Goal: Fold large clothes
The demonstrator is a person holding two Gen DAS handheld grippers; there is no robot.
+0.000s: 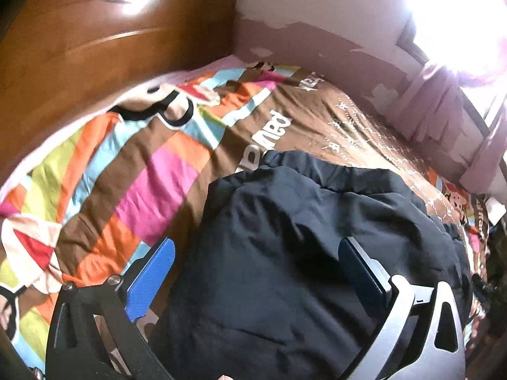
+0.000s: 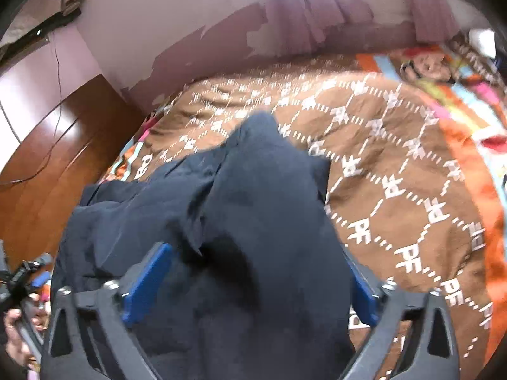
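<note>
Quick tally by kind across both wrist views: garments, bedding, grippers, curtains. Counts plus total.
Dark navy garment: 1
Patterned bedspread: 1
Grippers: 2, left gripper and right gripper, both open over the garment
Purple curtain: 1
Wooden headboard: 1
Total: 6

The left gripper [image 1: 256,250] had blue pads on one black and one silver webbed finger, with round screws; the right gripper [image 2: 256,269] had blue pads on dark grey arms.
</note>
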